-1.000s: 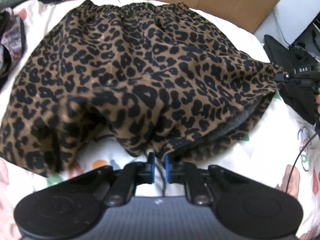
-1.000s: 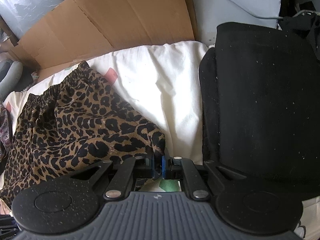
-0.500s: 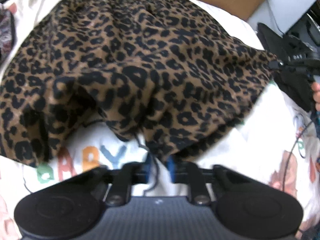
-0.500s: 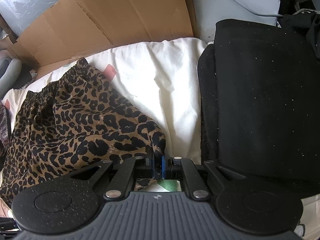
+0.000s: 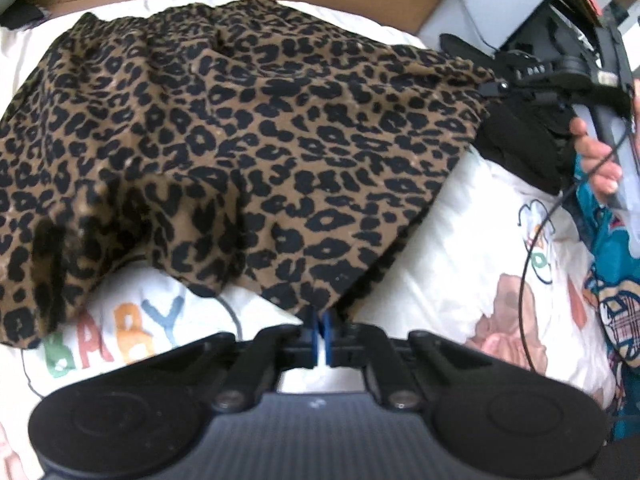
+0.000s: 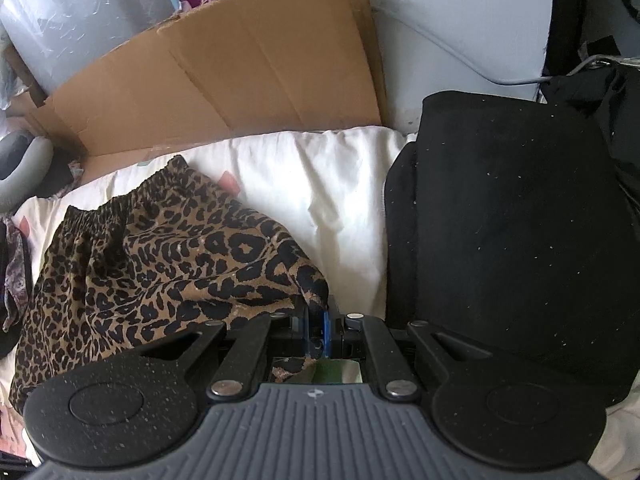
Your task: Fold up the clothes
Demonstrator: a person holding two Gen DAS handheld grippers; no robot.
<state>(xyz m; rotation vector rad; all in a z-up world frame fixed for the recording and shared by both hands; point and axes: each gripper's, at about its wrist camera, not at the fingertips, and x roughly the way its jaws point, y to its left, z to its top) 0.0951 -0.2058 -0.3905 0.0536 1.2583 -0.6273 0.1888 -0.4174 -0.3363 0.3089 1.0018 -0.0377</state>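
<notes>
A leopard-print skirt [image 5: 248, 152] lies spread on a white printed bedsheet [image 5: 472, 248], its gathered waistband at the far side. My left gripper [image 5: 319, 330] is shut on the near hem of the skirt and holds it lifted off the sheet. My right gripper [image 6: 318, 326] is shut on a hem corner of the same skirt [image 6: 160, 264]; it also shows at the right in the left wrist view [image 5: 498, 88], pinching that corner. The hem hangs stretched between the two grippers.
A folded black garment [image 6: 512, 240] lies on the sheet just right of the right gripper. Flattened cardboard [image 6: 224, 80] stands along the far edge. Patterned cloth [image 6: 14, 276] sits at the far left. A person's hand [image 5: 600, 160] holds the right gripper's handle.
The left gripper has pulled the near hem up and toward me, uncovering the "BABY" print on the sheet. The right gripper has lifted its corner slightly. Both stay shut on the skirt.
</notes>
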